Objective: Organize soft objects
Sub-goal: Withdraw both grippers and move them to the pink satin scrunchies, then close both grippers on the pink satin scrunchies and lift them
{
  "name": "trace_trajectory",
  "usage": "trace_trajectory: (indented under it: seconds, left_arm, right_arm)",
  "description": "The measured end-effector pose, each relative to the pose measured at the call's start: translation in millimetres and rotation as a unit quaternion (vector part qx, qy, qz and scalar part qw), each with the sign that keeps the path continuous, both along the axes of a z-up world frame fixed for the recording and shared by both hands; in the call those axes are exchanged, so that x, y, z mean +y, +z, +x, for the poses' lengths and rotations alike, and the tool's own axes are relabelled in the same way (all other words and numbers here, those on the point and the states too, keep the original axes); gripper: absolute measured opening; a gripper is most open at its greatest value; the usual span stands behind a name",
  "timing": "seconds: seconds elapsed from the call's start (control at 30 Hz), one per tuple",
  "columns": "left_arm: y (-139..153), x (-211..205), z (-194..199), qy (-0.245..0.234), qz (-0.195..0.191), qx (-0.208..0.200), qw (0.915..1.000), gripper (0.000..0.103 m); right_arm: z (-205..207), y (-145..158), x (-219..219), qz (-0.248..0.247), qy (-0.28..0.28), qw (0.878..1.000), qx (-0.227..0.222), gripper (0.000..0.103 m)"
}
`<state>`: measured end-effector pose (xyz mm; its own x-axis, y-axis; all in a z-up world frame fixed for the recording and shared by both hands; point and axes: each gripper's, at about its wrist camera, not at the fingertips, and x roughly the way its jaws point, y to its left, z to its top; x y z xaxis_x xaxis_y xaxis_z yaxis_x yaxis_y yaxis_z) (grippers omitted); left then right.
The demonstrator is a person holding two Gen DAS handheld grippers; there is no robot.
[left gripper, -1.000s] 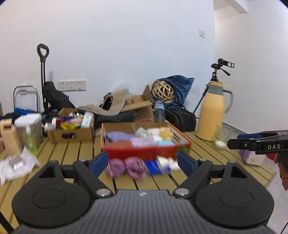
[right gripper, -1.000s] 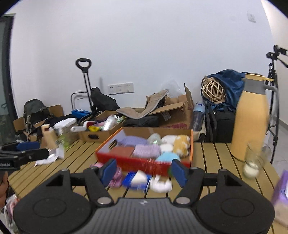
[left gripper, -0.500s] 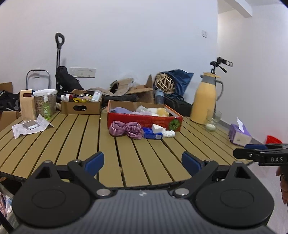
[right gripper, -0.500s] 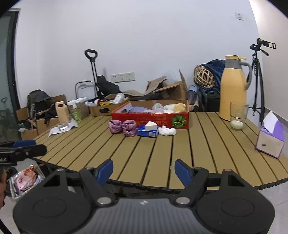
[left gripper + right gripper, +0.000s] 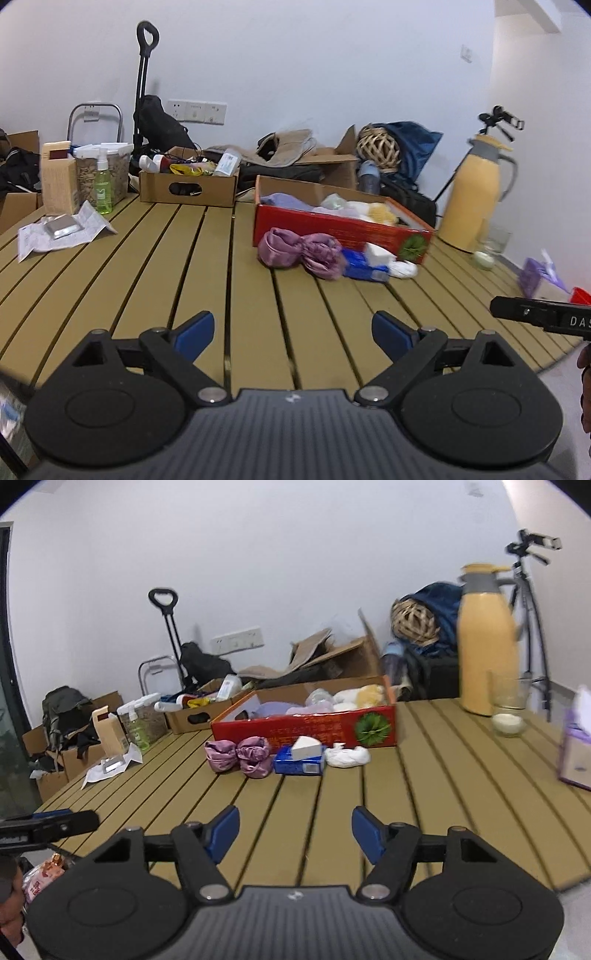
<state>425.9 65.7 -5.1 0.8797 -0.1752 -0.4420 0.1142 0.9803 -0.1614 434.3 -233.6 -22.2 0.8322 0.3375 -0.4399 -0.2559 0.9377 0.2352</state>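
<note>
Left wrist view: left gripper (image 5: 291,332) jaws wide, empty, over bare slats of the worktop (image 5: 155,280). Right gripper (image 5: 295,830) jaws apart and closing, nothing between them. Purple soft bundles (image 5: 238,755), blue pack (image 5: 299,765) and white cloth (image 5: 347,756) lie just before the red box (image 5: 306,727), far centre.

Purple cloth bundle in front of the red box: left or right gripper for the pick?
Left, marginally. The purple cloth bundle lies nearly centred ahead of the left gripper, whose jaws stand wide and empty. From the right gripper it sits off to the left, and those jaws, also empty, are closing. Both are far back.
</note>
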Motion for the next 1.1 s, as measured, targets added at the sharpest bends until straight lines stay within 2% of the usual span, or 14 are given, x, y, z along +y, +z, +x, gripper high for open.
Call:
trace_trajectory:
  seconds: [0.17, 0.33, 0.37, 0.4, 0.43, 0.47, 0.5, 0.53, 0.57, 0.73, 0.8, 0.87, 0.97, 1.1]
  left_arm:
    - [-3.1, 3.6, 92.5, 0.002, -0.008, 0.010, 0.9999, 0.078]
    - [-20.2, 1.4, 177.0, 0.011, -0.012, 0.030, 0.9994, 0.078]
    - [-26.9, -0.5, 190.0, 0.009, -0.007, 0.037, 0.9993, 0.075]
    - [-32.7, -1.2, 199.6, 0.008, -0.004, 0.044, 0.9990, 0.067]
    - [-38.2, 0.2, 208.1, 0.004, -0.006, 0.049, 0.9988, 0.065]
    - [-42.4, 2.9, 213.7, 0.000, -0.012, 0.052, 0.9986, 0.058]
    - [-45.5, 5.8, 217.2, -0.003, -0.023, 0.055, 0.9982, 0.046]
    - [-48.4, 8.5, 219.0, -0.011, -0.037, 0.055, 0.9978, 0.039]
    - [-51.1, 10.0, 220.9, -0.027, -0.049, 0.054, 0.9970, 0.025]
    - [-58.8, 11.4, 223.9, -0.036, -0.061, 0.058, 0.9958, 0.018]
    - [-57.5, 13.0, 222.7, -0.034, -0.064, 0.059, 0.9956, 0.011]
    - [-51.8, 12.2, 215.3, -0.026, -0.064, 0.061, 0.9957, 0.008]
    - [-37.7, 5.1, 183.5, -0.022, -0.066, 0.049, 0.9964, 0.008]
    - [-16.7, -12.8, 119.7, -0.033, -0.068, 0.024, 0.9969, 0.008]
  right_arm:
    - [89.9, -5.3, 39.5, 0.001, 0.028, 1.000, 0.011, 0.049]
    - [172.9, -15.0, 79.1, -0.016, 0.035, 0.999, 0.014, 0.042]
    - [186.5, -18.9, 87.1, -0.024, 0.038, 0.999, 0.016, 0.040]
    - [198.6, -23.8, 95.0, -0.036, 0.041, 0.998, 0.016, 0.040]
    - [210.2, -30.0, 101.7, -0.048, 0.041, 0.998, 0.022, 0.035]
    - [220.6, -37.2, 108.4, -0.059, 0.042, 0.997, 0.028, 0.030]
    - [228.2, -42.5, 112.8, -0.063, 0.045, 0.996, 0.037, 0.028]
    - [233.0, -46.4, 116.2, -0.066, 0.050, 0.996, 0.041, 0.022]
    - [234.9, -49.5, 121.1, -0.079, 0.057, 0.995, 0.036, 0.021]
    - [241.9, -60.6, 130.4, -0.090, 0.081, 0.991, 0.051, 0.016]
    - [242.7, -60.6, 130.7, -0.083, 0.086, 0.991, 0.054, 0.011]
    - [241.0, -59.8, 126.3, -0.067, 0.087, 0.992, 0.056, 0.006]
    - [223.5, -49.2, 113.1, -0.034, 0.080, 0.995, 0.045, 0.005]
    - [166.9, -28.9, 93.2, -0.026, 0.079, 0.997, 0.005, 0.005]
